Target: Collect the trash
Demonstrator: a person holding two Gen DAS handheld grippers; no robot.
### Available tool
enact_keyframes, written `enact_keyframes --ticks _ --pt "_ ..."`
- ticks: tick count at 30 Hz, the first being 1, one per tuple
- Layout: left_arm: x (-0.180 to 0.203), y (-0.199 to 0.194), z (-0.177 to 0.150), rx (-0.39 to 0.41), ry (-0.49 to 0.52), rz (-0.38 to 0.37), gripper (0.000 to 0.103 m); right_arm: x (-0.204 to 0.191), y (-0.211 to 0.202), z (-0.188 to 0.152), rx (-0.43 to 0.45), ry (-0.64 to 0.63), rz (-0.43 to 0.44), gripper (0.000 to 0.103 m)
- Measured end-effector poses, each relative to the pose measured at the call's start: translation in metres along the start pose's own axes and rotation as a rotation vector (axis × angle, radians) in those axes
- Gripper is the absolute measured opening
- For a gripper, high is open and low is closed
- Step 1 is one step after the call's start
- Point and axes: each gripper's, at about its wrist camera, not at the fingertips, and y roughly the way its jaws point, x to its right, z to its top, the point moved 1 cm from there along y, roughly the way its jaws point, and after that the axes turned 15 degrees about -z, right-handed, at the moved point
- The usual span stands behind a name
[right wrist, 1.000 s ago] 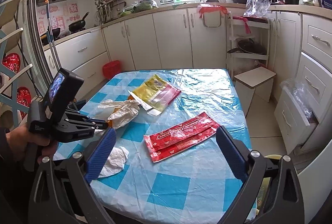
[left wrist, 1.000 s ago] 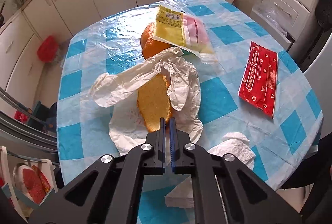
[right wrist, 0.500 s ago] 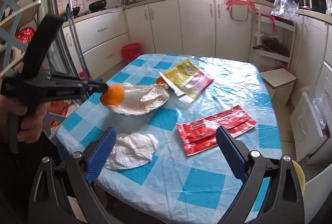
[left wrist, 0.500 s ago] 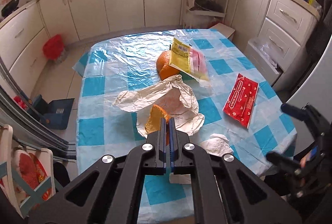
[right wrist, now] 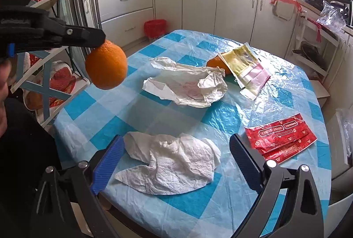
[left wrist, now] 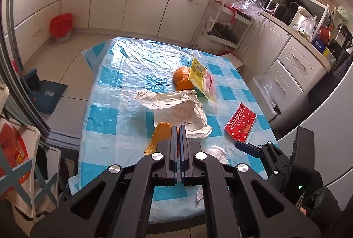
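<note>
The left gripper [right wrist: 97,39] has its fingers pressed together on a piece of orange peel [right wrist: 106,66], pinched by its edge and hanging clear of the worktop [right wrist: 220,200] off the near left corner. The right gripper [right wrist: 174,163] has its fingers spread wide with nothing between them, poised over a crumpled white tissue [right wrist: 172,163] that lies at the near edge. Judged from what lies about, the collecting has barely begun: only the peel is off the cloth, and it has not yet gone into any bin that these views show. Still on the worktop are the tissue, a large crumpled white wrapper [right wrist: 189,86] toward the middle, a second piece of orange peel [right wrist: 215,64] beyond it toward the far side, partly tucked under a yellow and pink packet [right wrist: 245,66], and a red packet [right wrist: 280,138] near the right edge. A red basket [right wrist: 154,27] stands on the floor by the cabinets past the far left corner; it may be the trash bin, though that is hard to tell from here. The tissue looks like the next thing to take.
</note>
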Motion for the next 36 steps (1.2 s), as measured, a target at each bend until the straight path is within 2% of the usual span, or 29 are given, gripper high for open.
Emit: enact_keyframes --ticks 3,6,8,10,12,13,18,25,29,31,33,36 --pt "-0.003 -0.003 -0.001 0.007 -0.004 -0.008 0.002 -0.006 0.008 -0.003 -0.031 -0.020 -0.004 0.081" --pt "-0.003 -0.003 -0.001 0.009 -0.001 -0.010 0.002 -0.009 0.015 -0.008 -0.068 -0.036 0.012 0.065" --pt "-0.002 -0.003 -0.001 0.010 0.003 -0.010 0.002 -0.012 0.021 -0.011 -0.094 -0.042 0.024 0.046" --pt "-0.002 -0.003 -0.001 0.013 0.004 -0.011 0.002 -0.010 0.020 -0.012 -0.089 -0.039 0.030 0.039" --pt "-0.002 -0.003 -0.001 0.014 0.001 -0.011 0.002 -0.008 0.019 -0.011 -0.088 -0.034 0.040 0.019" --pt "-0.003 -0.003 -0.001 0.013 0.000 -0.011 0.002 -0.007 0.018 -0.010 -0.087 -0.028 0.042 0.017" --pt "-0.005 -0.005 0.000 0.026 -0.016 -0.026 0.001 0.006 0.007 -0.004 -0.051 0.020 0.054 0.014" --pt "0.000 -0.007 0.000 0.040 -0.014 -0.067 0.001 0.043 -0.013 -0.003 -0.011 0.152 0.082 0.014" --pt "-0.001 -0.003 0.001 0.034 -0.022 -0.052 0.001 0.059 -0.021 -0.003 0.007 0.198 0.083 0.014" --pt "-0.004 0.005 -0.001 -0.012 -0.026 -0.038 0.001 0.065 -0.021 -0.004 0.007 0.212 0.086 0.014" --pt "-0.009 0.019 -0.009 -0.084 -0.026 0.017 0.001 0.065 -0.021 -0.003 0.009 0.217 0.088 0.014" --pt "-0.017 0.043 -0.022 -0.185 -0.062 0.041 0.004 0.066 -0.023 -0.002 0.020 0.222 0.089 0.014"
